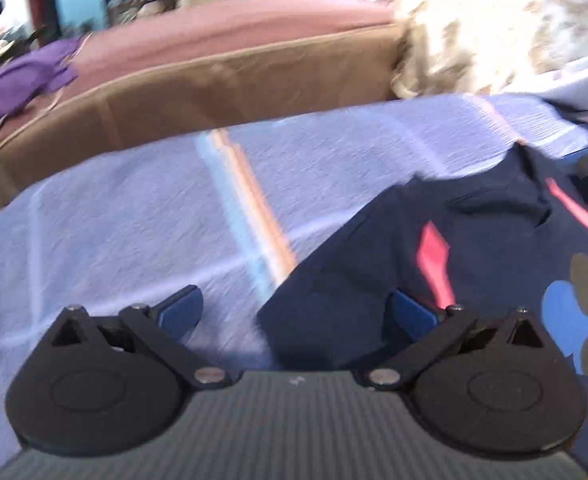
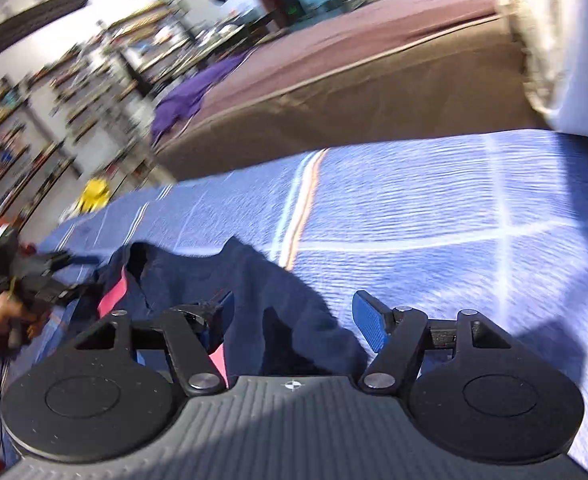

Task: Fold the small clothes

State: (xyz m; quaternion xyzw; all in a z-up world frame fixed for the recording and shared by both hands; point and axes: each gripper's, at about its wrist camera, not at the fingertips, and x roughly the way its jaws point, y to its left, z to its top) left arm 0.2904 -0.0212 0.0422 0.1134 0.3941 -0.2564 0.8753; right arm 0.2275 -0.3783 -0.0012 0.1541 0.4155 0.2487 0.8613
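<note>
A small navy garment (image 1: 446,248) with red stripes and blue and olive mouse-head prints lies rumpled on a blue checked cloth (image 1: 133,216). My left gripper (image 1: 298,312) is open; the garment's near corner lies between its blue fingers (image 1: 412,316), low over the cloth. In the right wrist view the same garment (image 2: 277,292) lies under and between my open right gripper (image 2: 294,320). The left gripper (image 2: 49,276), held in a hand, shows at the garment's far left edge there.
A brown bed or sofa (image 1: 221,68) with a purple cloth (image 1: 25,76) stands beyond the blue cloth. A beige patterned blanket (image 1: 486,24) is at the right. Cluttered shelves (image 2: 33,128) line the left wall. Both views are motion-blurred.
</note>
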